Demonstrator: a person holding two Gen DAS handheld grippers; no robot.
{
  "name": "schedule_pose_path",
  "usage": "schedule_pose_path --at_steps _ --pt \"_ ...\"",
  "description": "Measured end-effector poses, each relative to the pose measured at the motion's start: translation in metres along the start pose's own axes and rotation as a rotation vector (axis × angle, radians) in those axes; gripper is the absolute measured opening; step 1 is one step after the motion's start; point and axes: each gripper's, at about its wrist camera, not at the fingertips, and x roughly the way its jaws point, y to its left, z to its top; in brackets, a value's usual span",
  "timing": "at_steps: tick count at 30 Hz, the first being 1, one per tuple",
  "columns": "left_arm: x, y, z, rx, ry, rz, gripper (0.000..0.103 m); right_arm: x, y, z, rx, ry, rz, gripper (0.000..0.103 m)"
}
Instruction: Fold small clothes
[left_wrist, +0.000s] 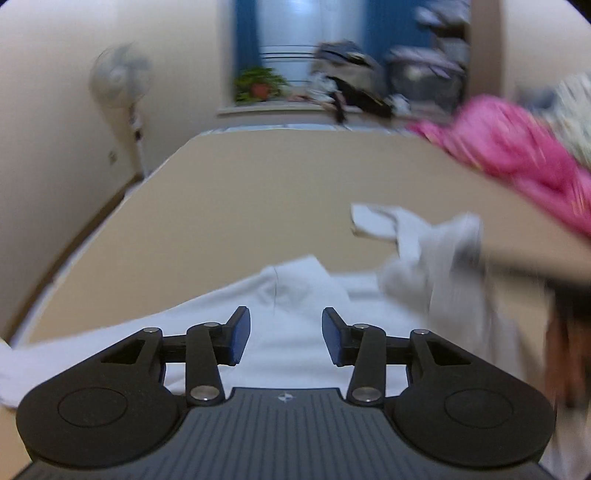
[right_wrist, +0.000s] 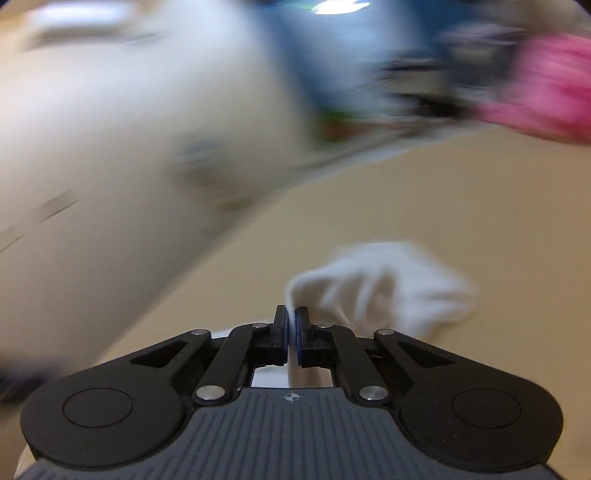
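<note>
A white garment (left_wrist: 295, 295) lies spread on the tan table (left_wrist: 221, 206) under my left gripper (left_wrist: 286, 334), which is open and empty just above the cloth. On the right of the left wrist view a part of the garment (left_wrist: 432, 254) is lifted and bunched, blurred by motion. My right gripper (right_wrist: 292, 325) is shut on a fold of the white garment (right_wrist: 384, 280), holding it above the table (right_wrist: 443, 206). The right wrist view is strongly blurred.
A pile of pink clothing (left_wrist: 517, 155) lies at the table's far right, also in the right wrist view (right_wrist: 546, 88). A standing fan (left_wrist: 120, 79) is at the left wall. A window sill with a plant (left_wrist: 258, 85) and dark clutter lies beyond the table.
</note>
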Motion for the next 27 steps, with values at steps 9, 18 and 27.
schedule_pose_path --at_steps 9,18,27 --pt "0.077 0.021 -0.003 -0.183 0.237 0.058 0.047 -0.008 -0.011 0.004 0.113 0.122 0.096 0.028" --pt "0.086 0.045 0.006 -0.299 0.296 0.026 0.047 0.056 -0.166 0.034 0.404 0.09 -0.384 0.044" --pt "0.088 0.07 0.015 -0.383 0.322 0.024 0.047 0.126 -0.176 0.052 0.308 0.217 -0.345 0.009"
